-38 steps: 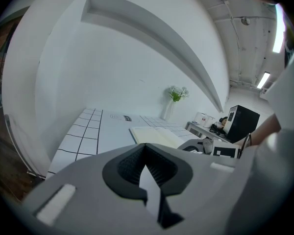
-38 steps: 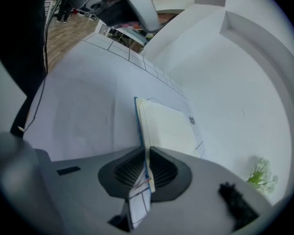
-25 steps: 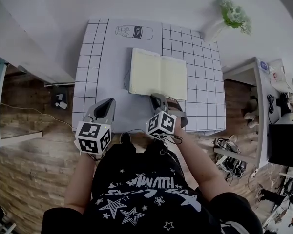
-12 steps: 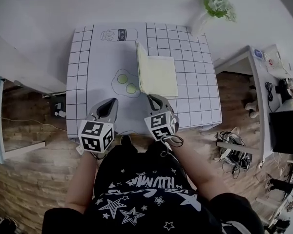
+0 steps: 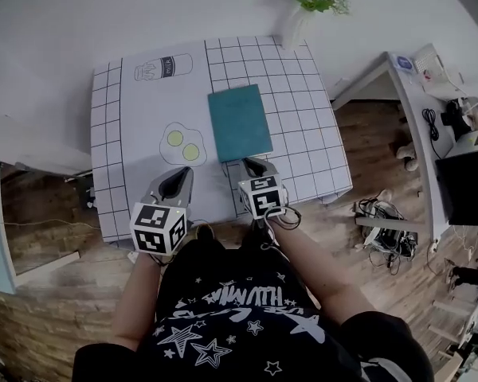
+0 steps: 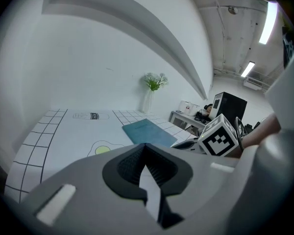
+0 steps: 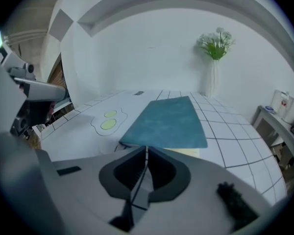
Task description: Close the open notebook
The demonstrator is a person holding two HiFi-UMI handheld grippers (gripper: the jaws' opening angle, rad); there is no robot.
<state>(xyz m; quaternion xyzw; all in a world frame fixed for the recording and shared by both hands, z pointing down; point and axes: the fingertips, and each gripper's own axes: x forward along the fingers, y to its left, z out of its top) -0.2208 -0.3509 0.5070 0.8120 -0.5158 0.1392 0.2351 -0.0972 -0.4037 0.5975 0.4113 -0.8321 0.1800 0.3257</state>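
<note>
On the tabletop (image 5: 135,189) | notebook (image 5: 239,122) lies closed, teal cover up | left claw (image 5: 178,175) clenched, empty, near notebook's front-left corner | right claw (image 5: 255,164) clenched, empty, just before notebook's near edge

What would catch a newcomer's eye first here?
A closed teal notebook lies in the middle of the gridded white table, a fried-egg drawing just left of it. The left hand-held gripper and right hand-held gripper, both shut and empty, hover at the near edge; a vase of flowers stands at the far edge.
</note>
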